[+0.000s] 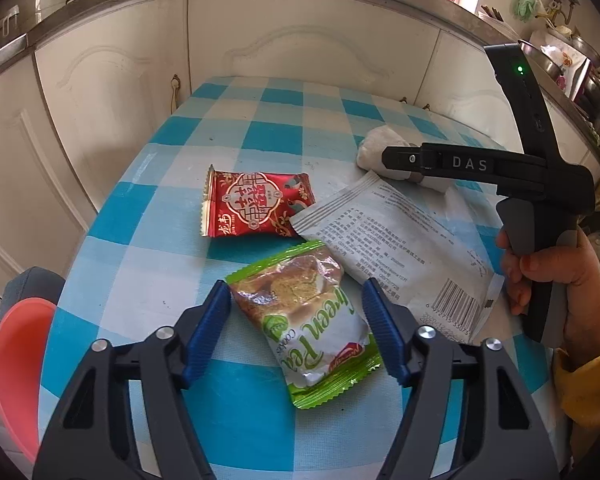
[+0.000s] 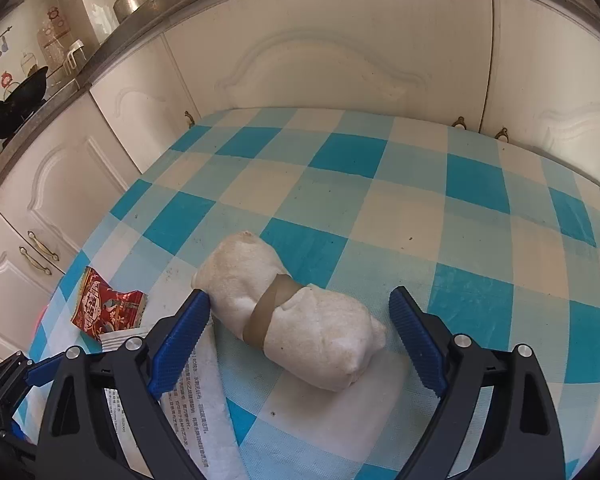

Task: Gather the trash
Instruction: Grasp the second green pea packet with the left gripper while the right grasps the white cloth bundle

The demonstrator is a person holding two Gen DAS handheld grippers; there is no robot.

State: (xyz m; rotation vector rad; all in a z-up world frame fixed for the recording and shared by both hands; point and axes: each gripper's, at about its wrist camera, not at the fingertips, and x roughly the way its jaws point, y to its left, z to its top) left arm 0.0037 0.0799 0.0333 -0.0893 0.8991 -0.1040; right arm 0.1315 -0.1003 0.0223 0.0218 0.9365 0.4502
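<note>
Left wrist view: the left gripper [image 1: 296, 320] hangs over the near edge of a table [image 1: 160, 240] covered in a blue-and-white checked cloth, its blue pads [image 1: 208, 328] on either side of a green pea cookie wrapper [image 1: 308, 320]. The left pad sits against the wrapper's edge, the right pad just beside it with a sliver of cloth showing, so the jaws are released, not clenched on it. Beyond the wrapper, toward the middle of the table, lies a red snack packet [image 1: 256, 204], and a white printed pouch [image 1: 396, 256] with a barcode stretches toward the right edge, one corner over the red packet. The right gripper [image 1: 404, 160], held by a hand [image 1: 548, 276] in a yellow sleeve [image 1: 588, 376], reaches in from the right edge over a white cloth roll [image 1: 374, 148]. In the right wrist view, the right gripper [image 2: 300, 336] stands released, its wide-apart pads [image 2: 180, 340] straddling the white cloth roll [image 2: 300, 320], which is bound by a tan band [image 2: 268, 308]; the left pad is just beside the roll, the right one apart from it. White cabinet doors [image 2: 320, 48] run behind the far edge.
</note>
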